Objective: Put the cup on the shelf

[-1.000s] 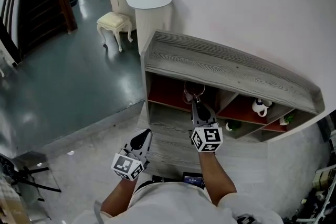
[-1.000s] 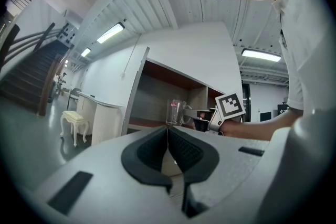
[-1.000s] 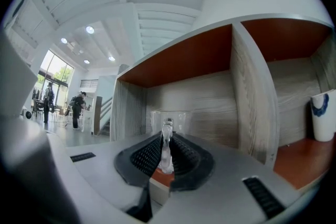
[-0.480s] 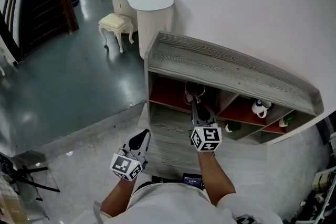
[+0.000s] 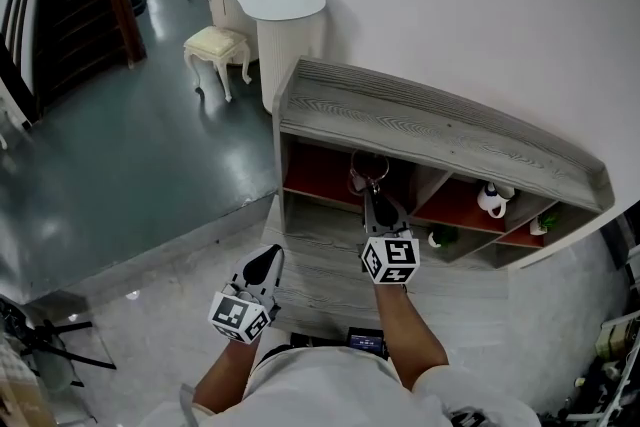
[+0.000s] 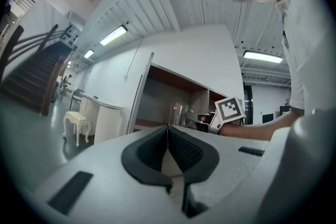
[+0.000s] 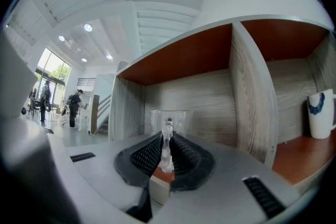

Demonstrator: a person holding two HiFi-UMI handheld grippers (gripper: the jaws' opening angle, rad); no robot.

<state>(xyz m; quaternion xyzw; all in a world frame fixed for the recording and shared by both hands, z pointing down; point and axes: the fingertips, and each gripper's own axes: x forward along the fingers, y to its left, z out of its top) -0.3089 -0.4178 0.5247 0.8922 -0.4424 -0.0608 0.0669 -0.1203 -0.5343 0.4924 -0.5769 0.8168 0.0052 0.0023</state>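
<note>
The right tool [image 5: 372, 198] is reached into the left compartment of the shelf [image 5: 430, 130], and its jaws are closed tightly on the handle of the clear cup [image 7: 168, 119]. The cup is seen inside that compartment, in front of its back wall; whether it already stands on the board cannot be told. The left tool [image 5: 268, 260] is kept back, well apart from the shelf, with its jaws pressed together and nothing between them. A white mug [image 7: 320, 113] is placed in the next compartment to the right.

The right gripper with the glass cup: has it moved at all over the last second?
No. The right gripper stays at the mouth of the shelf's leftmost compartment, shut on the cup.
</note>
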